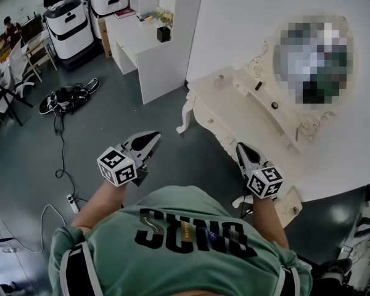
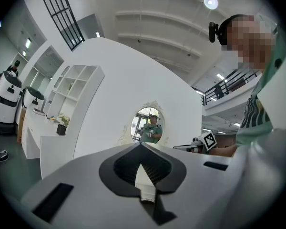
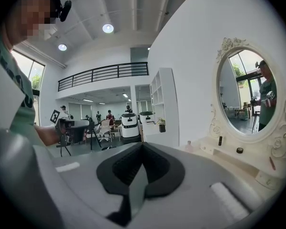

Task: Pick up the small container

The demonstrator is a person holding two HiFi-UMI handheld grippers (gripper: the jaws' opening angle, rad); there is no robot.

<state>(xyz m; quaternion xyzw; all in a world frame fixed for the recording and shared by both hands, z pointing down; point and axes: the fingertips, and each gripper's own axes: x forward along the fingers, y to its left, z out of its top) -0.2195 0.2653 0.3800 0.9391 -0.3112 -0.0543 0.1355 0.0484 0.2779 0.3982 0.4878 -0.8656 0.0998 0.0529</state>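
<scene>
Dressing table [image 1: 234, 111] cream, against white wall [image 1: 265, 5]; floor [image 1: 111, 125] grey; left gripper [image 1: 153, 139], right gripper [image 1: 242, 148] both closed.

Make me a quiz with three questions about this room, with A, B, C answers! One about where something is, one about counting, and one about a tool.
1. Where is the small round dark container?
A. on the floor
B. on the dressing table, below the mirror
C. on a chair

2. How many white robots stand in the far corner?
A. one
B. two
C. four

3. How are the jaws of the left tool?
A. wide apart
B. shut on the container
C. shut, holding nothing

Answers:
1 B: it sits on the table's ledge just under the mirror.
2 B: two stand side by side.
3 C: the jaws meet at their tips and nothing is between them.
</scene>
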